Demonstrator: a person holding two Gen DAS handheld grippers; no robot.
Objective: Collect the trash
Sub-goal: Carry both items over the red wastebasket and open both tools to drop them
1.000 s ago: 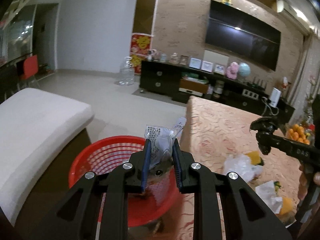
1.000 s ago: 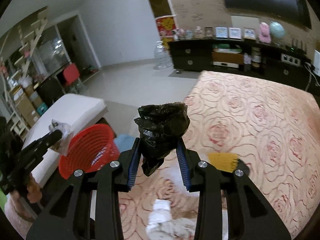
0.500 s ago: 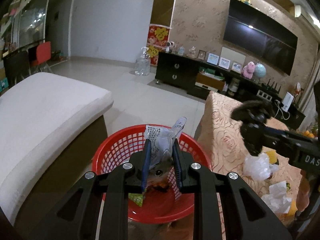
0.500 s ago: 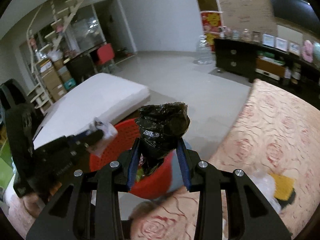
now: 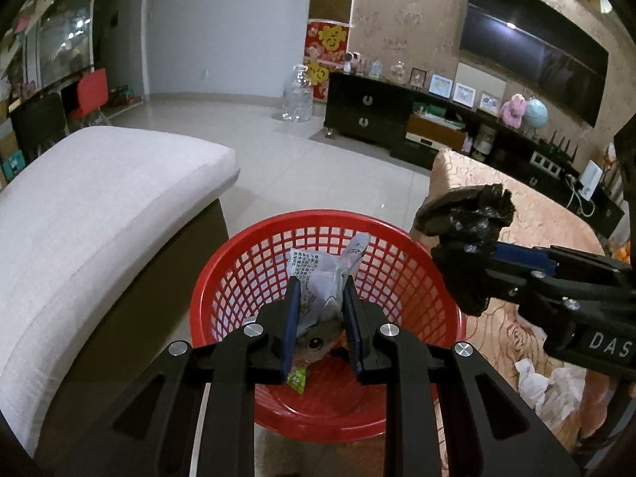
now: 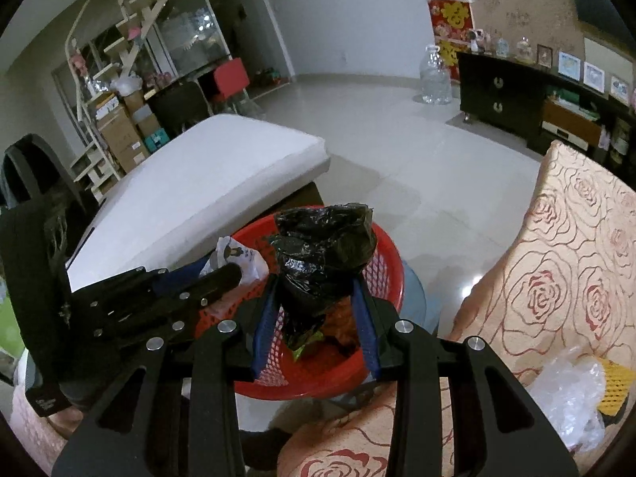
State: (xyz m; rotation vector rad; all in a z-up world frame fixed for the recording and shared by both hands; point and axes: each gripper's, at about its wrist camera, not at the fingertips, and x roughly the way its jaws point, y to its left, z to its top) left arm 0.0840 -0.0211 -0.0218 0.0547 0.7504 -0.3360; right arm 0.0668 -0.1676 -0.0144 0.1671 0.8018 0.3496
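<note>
My left gripper (image 5: 319, 302) is shut on a crumpled printed plastic wrapper (image 5: 324, 274) and holds it over the red mesh basket (image 5: 397, 262). My right gripper (image 6: 316, 298) is shut on a crumpled black plastic bag (image 6: 324, 250) above the same basket (image 6: 381, 246). In the left wrist view the right gripper and its black bag (image 5: 465, 238) hang over the basket's right rim. In the right wrist view the left gripper and its wrapper (image 6: 234, 258) sit over the basket's left rim. Some trash lies in the basket's bottom (image 5: 298, 379).
The basket stands on the floor between a white cushioned bench (image 5: 99, 206) and a table with a rose-patterned cloth (image 6: 564, 262). White plastic bags (image 6: 568, 393) and a yellow foam net (image 6: 616, 385) lie on the table. A dark TV cabinet (image 5: 369, 111) lines the far wall.
Both grippers have swung left from over the table to above the red basket. Each still holds its trash. The right gripper has closed in beside the left one.
</note>
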